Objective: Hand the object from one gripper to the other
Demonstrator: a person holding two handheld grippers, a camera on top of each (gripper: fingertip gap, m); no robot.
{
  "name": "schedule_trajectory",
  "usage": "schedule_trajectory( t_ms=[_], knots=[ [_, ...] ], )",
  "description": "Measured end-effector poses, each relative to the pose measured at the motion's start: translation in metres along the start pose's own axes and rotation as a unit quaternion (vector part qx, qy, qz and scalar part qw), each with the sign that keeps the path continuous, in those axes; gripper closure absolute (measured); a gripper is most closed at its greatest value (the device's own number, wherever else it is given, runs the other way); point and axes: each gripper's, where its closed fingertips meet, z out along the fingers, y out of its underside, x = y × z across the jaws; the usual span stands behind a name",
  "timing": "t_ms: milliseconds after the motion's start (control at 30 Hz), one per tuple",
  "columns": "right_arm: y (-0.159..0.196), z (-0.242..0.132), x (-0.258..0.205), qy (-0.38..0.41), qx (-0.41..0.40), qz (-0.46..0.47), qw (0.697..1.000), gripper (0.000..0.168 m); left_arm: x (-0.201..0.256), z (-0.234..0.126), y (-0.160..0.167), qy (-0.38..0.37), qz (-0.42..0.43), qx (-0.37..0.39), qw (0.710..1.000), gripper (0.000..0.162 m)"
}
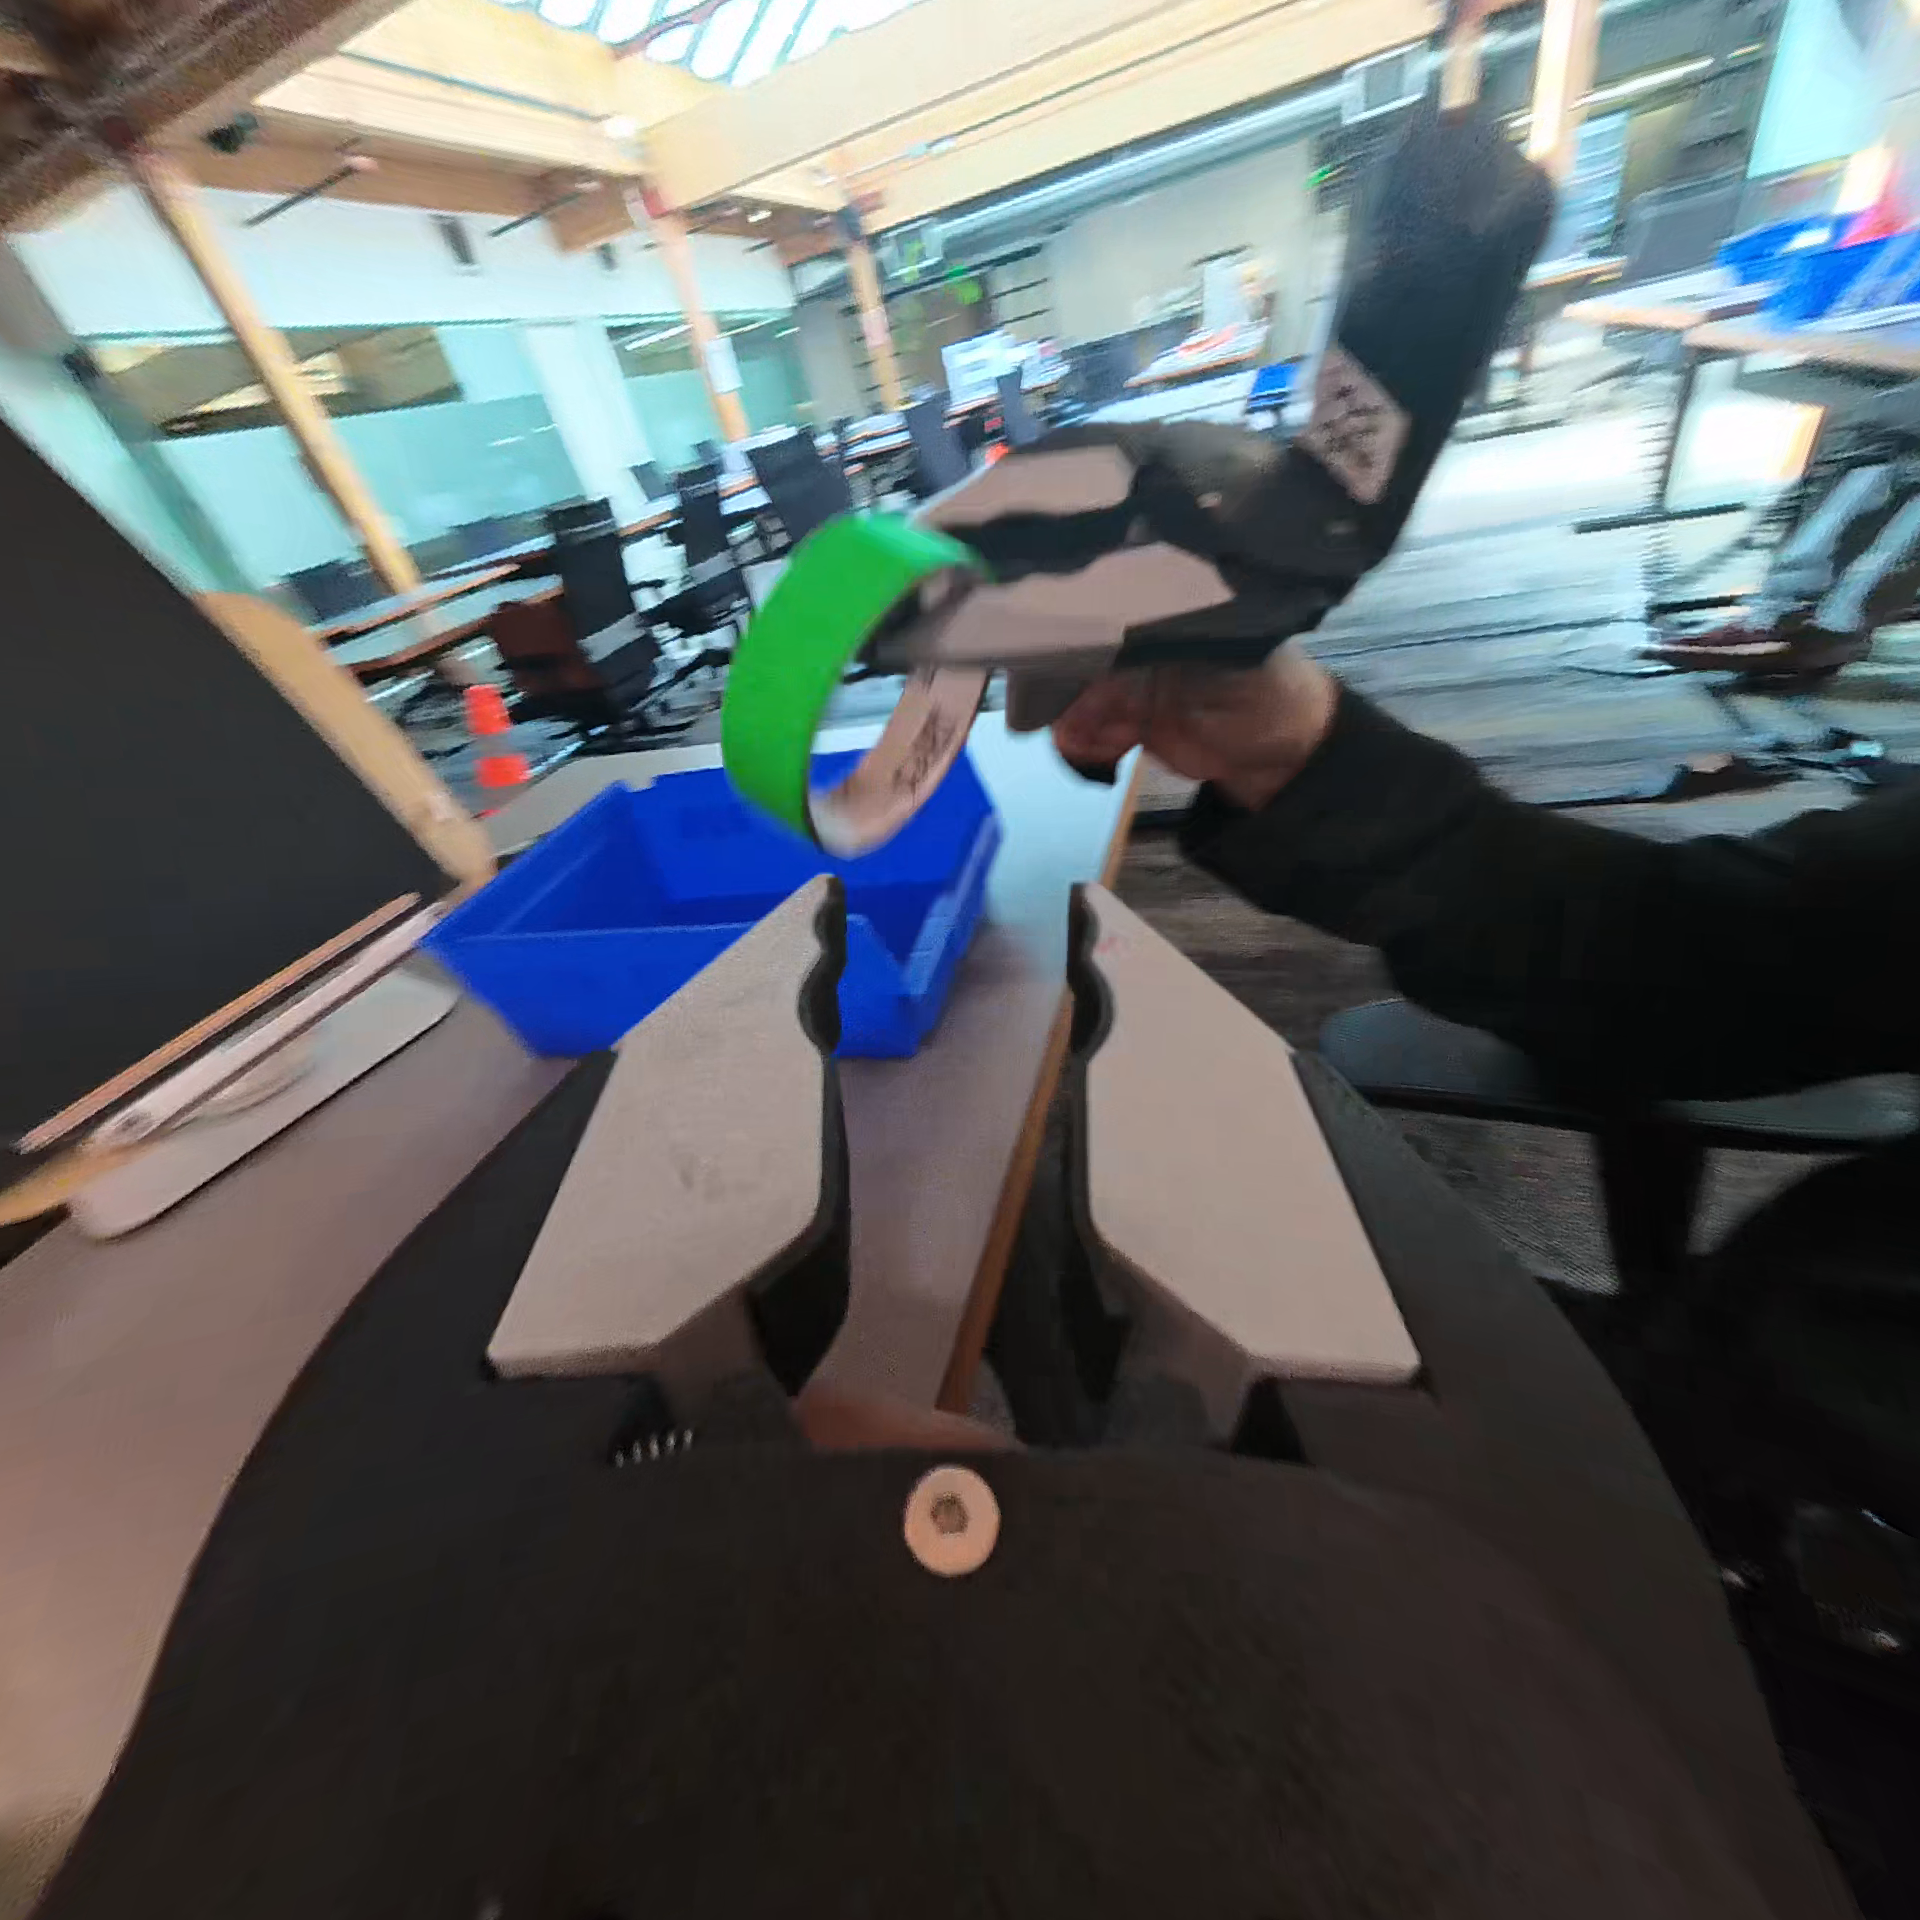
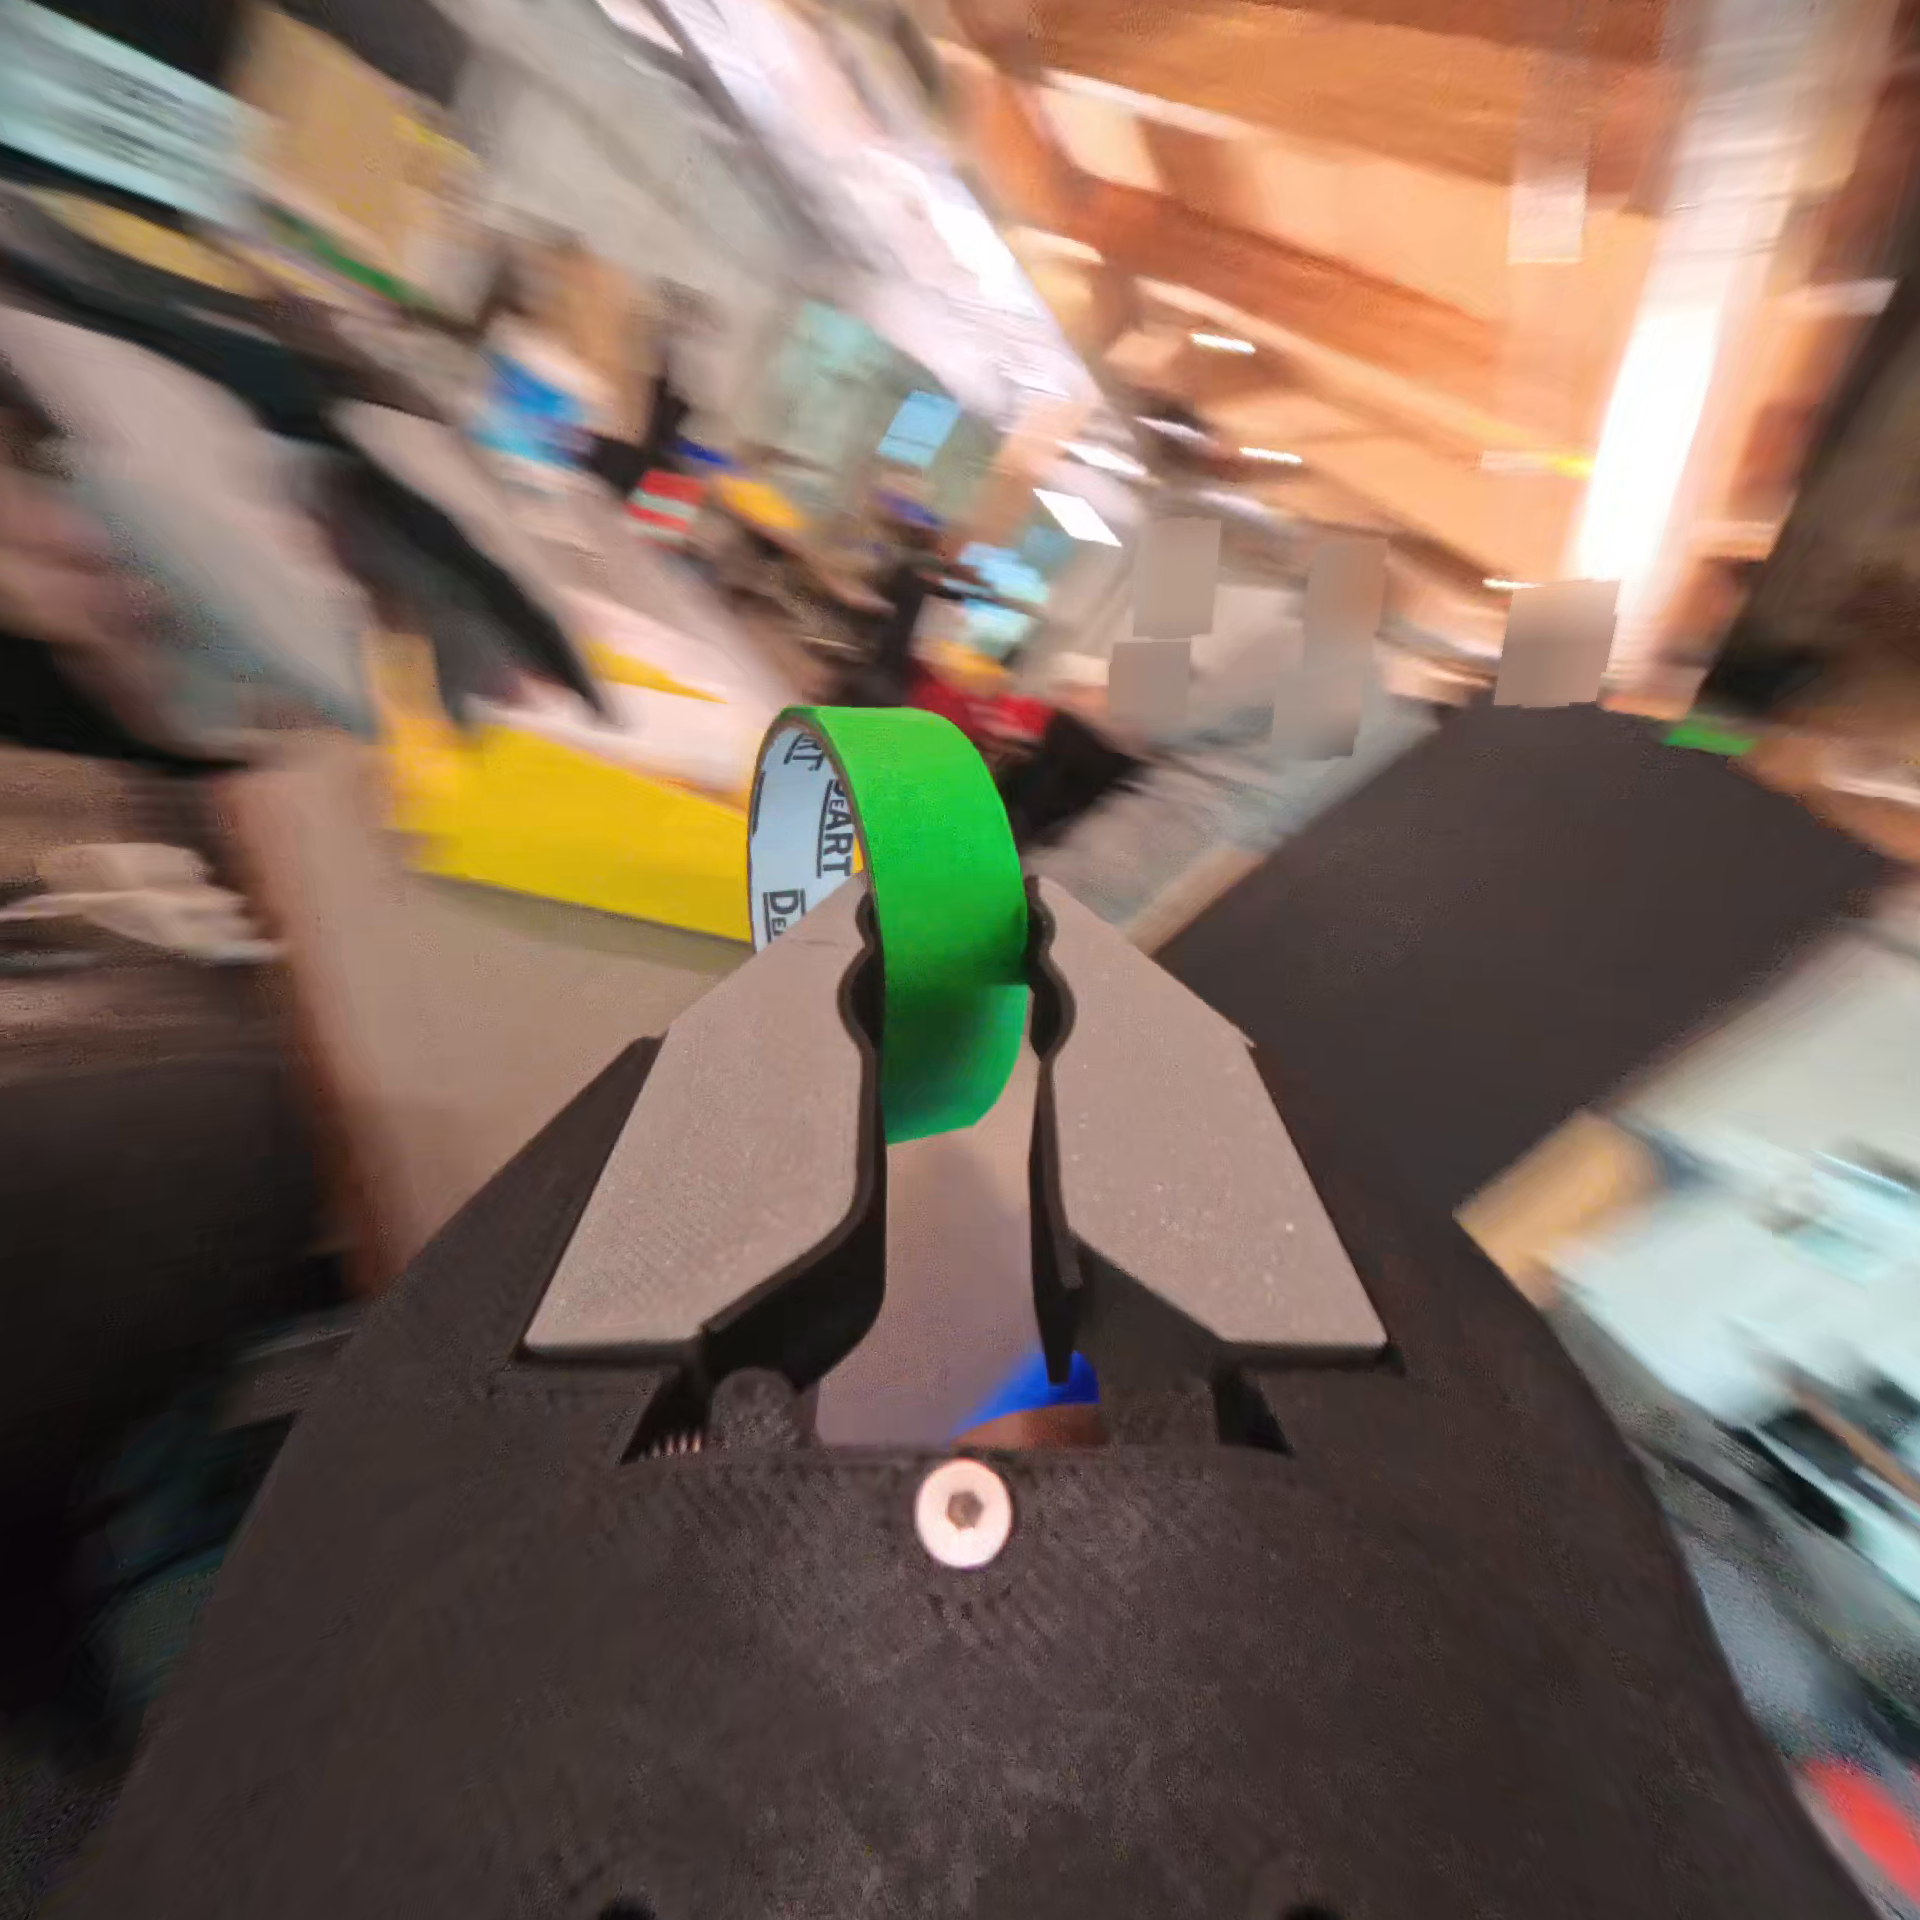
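Holding the green tape roll (image 2: 940, 914) clamped in your right tool (image 2: 951, 940) above the blue bin (image 1: 717, 935), you still owe the transfer: left tool (image 1: 951, 914) gapes empty below.

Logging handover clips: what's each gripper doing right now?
Left gripper: open, empty.
Right gripper: shut on the green tape roll.

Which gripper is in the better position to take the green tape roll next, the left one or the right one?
The left. The left gripper is open, empty and aimed at the green tape roll, just below it. The right gripper is already shut on the roll, so it can only give.
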Motion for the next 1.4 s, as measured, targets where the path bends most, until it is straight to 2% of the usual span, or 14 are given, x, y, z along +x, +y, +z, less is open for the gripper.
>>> schedule_trajectory(
  t_ms=[100,233,333,467,533,567,733,833,933,1033,1067,1167,1300,1400],
  knots=[
    [0.005,-0.029,0.076,0.228,-0.021,-0.036,0.973,0.145,-0.032,-0.003,0.005,-0.089,-0.019,-0.017,0.996,0.123],
    [0.021,-0.072,0.128,0.345,-0.023,-0.015,0.938,0.146,-0.043,-0.005,0.006,-0.117,-0.02,-0.012,0.993,0.127],
    [0.077,-0.074,0.147,0.353,-0.125,0.002,0.927,0.145,-0.04,-0.001,0.008,-0.112,-0.017,-0.015,0.993,0.129],
    [0.183,-0.061,0.136,0.289,-0.296,0.068,0.908,0.144,-0.03,0.009,0.016,-0.091,-0.014,-0.031,0.995,0.129],
    [0.218,-0.058,0.124,0.257,-0.35,0.113,0.894,0.12,-0.03,0.011,0.02,-0.091,-0.011,-0.037,0.995,0.129],
    [0.226,-0.058,0.121,0.249,-0.361,0.13,0.889,0.115,-0.03,0.012,0.021,-0.089,-0.013,-0.038,0.995,0.129],
    [0.225,-0.071,0.132,0.276,-0.348,0.162,0.881,0.106,-0.035,0.01,0.024,-0.093,-0.025,-0.041,0.994,0.128],
    [0.227,-0.08,0.143,0.32,-0.349,0.183,0.862,0.111,-0.035,0.011,0.025,-0.09,-0.031,-0.041,0.995,0.128],
    [0.251,-0.068,0.11,0.235,-0.393,0.249,0.853,0.116,-0.033,0.013,0.027,-0.087,-0.027,-0.046,0.995,0.128],
    [0.26,-0.059,0.087,0.173,-0.395,0.311,0.847,0.123,-0.032,0.013,0.028,-0.084,-0.025,-0.049,0.995,0.128],
    [0.261,-0.06,0.089,0.175,-0.398,0.315,0.844,0.119,-0.031,0.013,0.028,-0.082,-0.024,-0.05,0.995,0.128],
    [0.265,-0.07,0.094,0.19,-0.432,0.282,0.835,0.091,-0.031,0.012,0.028,-0.081,-0.017,-0.052,0.995,0.128],
    [0.228,-0.051,0.105,0.192,-0.331,0.316,0.868,0.096,-0.038,0.003,0.028,-0.092,-0.005,-0.066,0.994,0.124],
    [0.2,-0.046,0.112,0.188,-0.257,0.349,0.881,0.102,-0.052,-0.012,0.032,-0.115,-0.006,-0.083,0.99,0.104]
  ],
)
